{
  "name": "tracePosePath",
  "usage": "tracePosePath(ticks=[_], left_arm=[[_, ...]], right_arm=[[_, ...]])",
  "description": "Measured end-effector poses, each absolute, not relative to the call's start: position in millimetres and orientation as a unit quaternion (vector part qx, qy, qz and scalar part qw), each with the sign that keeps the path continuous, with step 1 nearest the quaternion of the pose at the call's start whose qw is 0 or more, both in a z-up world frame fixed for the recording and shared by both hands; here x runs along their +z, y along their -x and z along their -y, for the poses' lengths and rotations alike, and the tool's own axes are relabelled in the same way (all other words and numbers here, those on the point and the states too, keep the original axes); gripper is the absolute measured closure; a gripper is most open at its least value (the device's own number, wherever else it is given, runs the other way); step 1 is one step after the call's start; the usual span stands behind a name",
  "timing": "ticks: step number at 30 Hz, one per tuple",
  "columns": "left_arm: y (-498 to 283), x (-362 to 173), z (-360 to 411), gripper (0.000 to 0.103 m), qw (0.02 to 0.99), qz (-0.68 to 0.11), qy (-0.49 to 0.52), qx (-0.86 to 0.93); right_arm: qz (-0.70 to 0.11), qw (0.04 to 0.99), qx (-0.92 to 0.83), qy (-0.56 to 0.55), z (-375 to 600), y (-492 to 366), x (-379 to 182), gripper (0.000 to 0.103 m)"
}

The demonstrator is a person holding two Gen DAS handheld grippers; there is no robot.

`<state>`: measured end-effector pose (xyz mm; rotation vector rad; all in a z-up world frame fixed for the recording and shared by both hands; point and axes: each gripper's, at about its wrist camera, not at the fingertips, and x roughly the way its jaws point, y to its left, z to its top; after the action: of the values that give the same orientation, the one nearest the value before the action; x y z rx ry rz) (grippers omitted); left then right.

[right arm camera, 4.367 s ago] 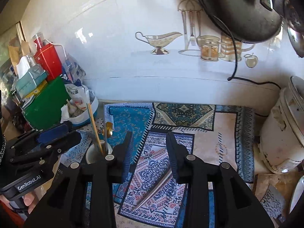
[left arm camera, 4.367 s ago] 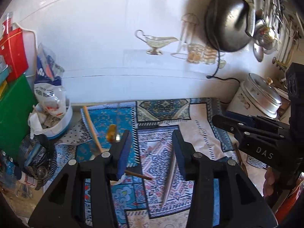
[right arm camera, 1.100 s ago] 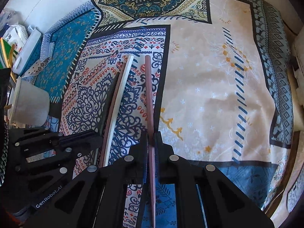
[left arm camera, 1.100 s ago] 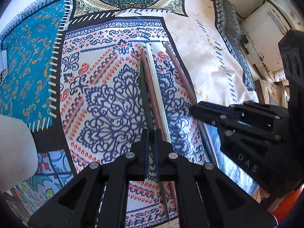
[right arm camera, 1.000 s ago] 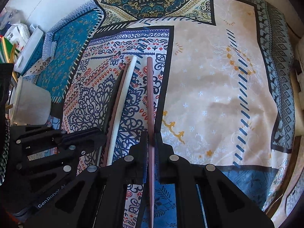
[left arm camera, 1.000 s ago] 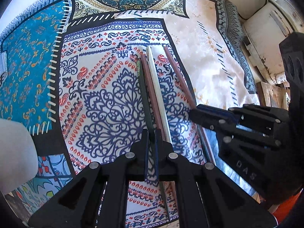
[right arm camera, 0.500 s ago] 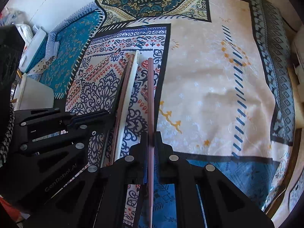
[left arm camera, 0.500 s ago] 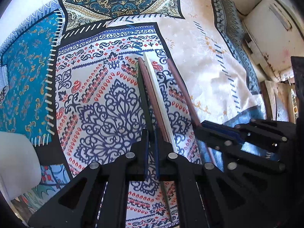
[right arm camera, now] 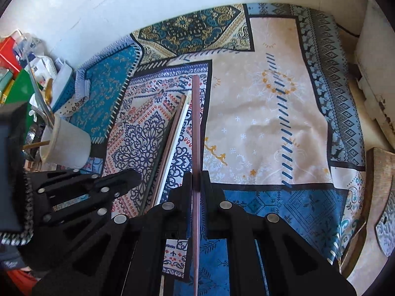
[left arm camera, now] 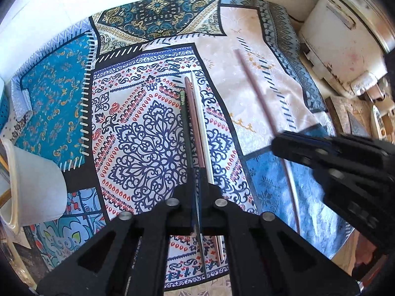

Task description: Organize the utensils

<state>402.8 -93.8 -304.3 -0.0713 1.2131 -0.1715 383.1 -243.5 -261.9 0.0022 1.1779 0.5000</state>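
My left gripper [left arm camera: 196,172] is shut on a dark green chopstick [left arm camera: 184,123] that points away over the patterned cloth [left arm camera: 138,133]. A brown chopstick [left arm camera: 193,120] and a white chopstick [left arm camera: 201,128] lie beside it on the cloth. My right gripper [right arm camera: 196,175] is shut on a reddish-brown chopstick [right arm camera: 196,123] and holds it above the cloth; it also shows in the left wrist view [left arm camera: 256,93]. A white cup [right arm camera: 65,146] with utensils in it stands at the left.
A white rice cooker [left arm camera: 345,39] stands at the right by the wall. Boxes and bags [right arm camera: 22,56] crowd the left edge. A wooden board [right arm camera: 380,197] lies at the far right. The white tiled wall [right arm camera: 148,0] runs behind.
Both grippers shut on chopsticks and have since risen. My right gripper has lifted its reddish-brown chopstick and swung it to the right, away from the other three.
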Motion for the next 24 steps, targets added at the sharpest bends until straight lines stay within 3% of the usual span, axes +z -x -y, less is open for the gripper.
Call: tracePosePath(ticks=[4,11,17,19,24], left_arm=[[-417,-313,84,0.093,0.811,-0.579,0.051,-0.065],[-444,-331,87,0.089,0.801,-0.594,0.048,-0.053],[-458,-330,96,0.091,0.803,-0.593,0.034,-0.051],[-462,-331,94,0.099,0.800,-0.595,0.051,-0.061],[-457,-329,94,0.099,0.804,-0.590,0.046,-0.060]], right_arm=[[-0.542,0.808,0.231,-0.008,250,-375,-255,0.097],[-0.539,0.811,0.226,-0.008,266,-368,-250,0.097],[-0.535,0.816,0.217,-0.017,280,-369,-246,0.097],[-0.533,0.818,0.215,-0.020,282,-369,-244,0.097],[-0.523,0.825,0.212,-0.027,285,-371,-237,0.097]])
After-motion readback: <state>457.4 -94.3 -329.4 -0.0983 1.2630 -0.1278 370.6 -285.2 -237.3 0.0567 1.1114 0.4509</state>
